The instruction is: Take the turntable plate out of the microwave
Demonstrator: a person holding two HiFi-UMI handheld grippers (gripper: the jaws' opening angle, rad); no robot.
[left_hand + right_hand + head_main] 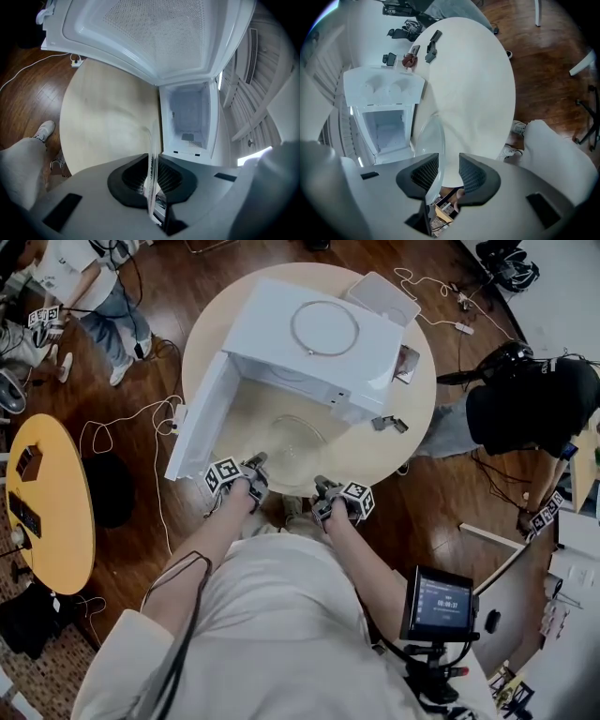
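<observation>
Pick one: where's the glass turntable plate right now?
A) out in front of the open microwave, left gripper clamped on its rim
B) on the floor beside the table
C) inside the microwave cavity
A: the left gripper is shut on the rim of the plate, which is in front of the open microwave; the cavity holds no plate.

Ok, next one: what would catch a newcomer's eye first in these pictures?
A white microwave stands with its door swung open on a round table. Just in front of its cavity a clear glass turntable plate is held: the left hand-held gripper is clamped on its rim, while the right hand-held gripper has the rim between jaws that stand apart. A thin ring lies on top of the microwave.
</observation>
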